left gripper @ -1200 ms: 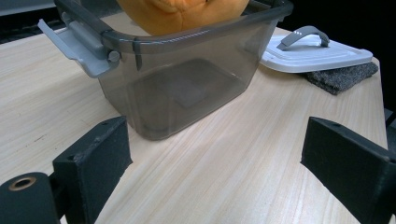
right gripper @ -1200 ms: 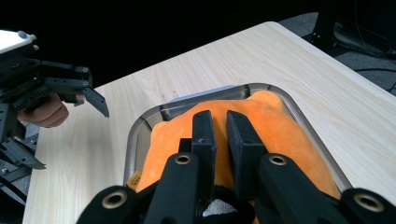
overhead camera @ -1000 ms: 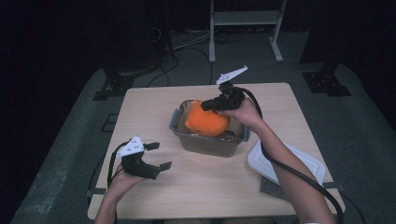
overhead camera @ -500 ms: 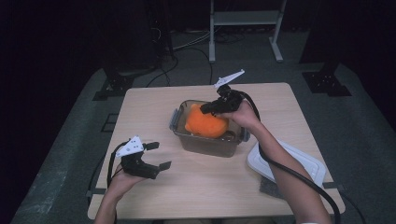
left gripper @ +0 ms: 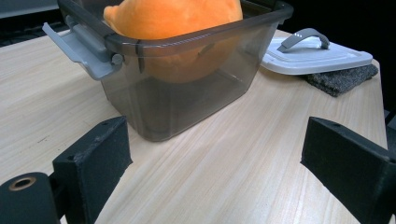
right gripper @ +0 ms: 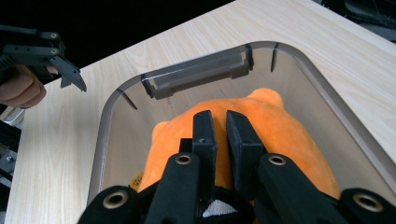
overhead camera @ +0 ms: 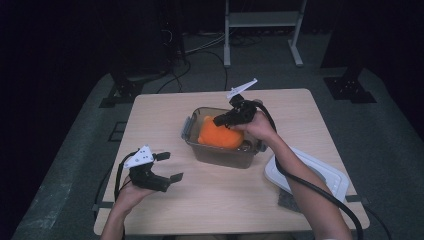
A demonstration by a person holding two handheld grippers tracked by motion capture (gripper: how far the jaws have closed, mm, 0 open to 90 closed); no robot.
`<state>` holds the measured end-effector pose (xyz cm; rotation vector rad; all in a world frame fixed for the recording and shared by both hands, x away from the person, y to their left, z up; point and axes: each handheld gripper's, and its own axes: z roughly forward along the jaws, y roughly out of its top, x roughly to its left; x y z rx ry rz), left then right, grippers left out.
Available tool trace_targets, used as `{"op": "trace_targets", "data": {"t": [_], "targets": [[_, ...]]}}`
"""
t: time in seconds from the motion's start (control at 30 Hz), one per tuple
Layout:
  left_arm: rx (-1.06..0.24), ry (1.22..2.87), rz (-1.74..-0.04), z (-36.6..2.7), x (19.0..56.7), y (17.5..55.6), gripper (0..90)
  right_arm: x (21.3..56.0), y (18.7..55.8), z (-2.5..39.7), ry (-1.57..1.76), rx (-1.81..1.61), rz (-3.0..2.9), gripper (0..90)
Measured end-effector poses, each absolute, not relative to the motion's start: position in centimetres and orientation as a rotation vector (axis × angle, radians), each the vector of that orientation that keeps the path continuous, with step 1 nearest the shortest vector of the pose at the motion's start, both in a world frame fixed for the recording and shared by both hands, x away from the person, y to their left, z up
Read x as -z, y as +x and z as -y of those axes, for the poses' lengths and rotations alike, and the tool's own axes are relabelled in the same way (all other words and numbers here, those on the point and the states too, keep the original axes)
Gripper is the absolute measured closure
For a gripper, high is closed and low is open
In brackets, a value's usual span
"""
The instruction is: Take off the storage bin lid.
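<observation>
Two black tools are seen, the left tool [overhead camera: 167, 169] and right tool [overhead camera: 220, 121], each topped by a pale three-cornered plate, fitted with brass-ringed screws and trailed by a black cable.

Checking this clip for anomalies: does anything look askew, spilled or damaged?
Nothing spilled or damaged. The orange plush toy bulges above the rim of the grey bin, and the white lid rests unevenly, partly atop a dark sponge at the table's edge.

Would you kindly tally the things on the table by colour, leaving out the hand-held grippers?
Orange: 1, plush toy
Smoky grey: 1, clear bin
White: 1, lid
Dark grey: 1, pad
Total: 4
</observation>
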<state>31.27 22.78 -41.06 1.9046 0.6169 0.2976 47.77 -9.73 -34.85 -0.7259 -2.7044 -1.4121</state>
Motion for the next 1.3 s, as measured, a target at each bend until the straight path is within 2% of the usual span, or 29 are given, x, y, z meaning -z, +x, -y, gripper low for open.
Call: {"op": "trace_targets", "data": {"t": [1.3], "targets": [[-0.302,1.901,-0.617,-22.8,40.9,31.3,7.5,35.8,47.5,8.6,-0.727,1.318,2.712,80.9]]}}
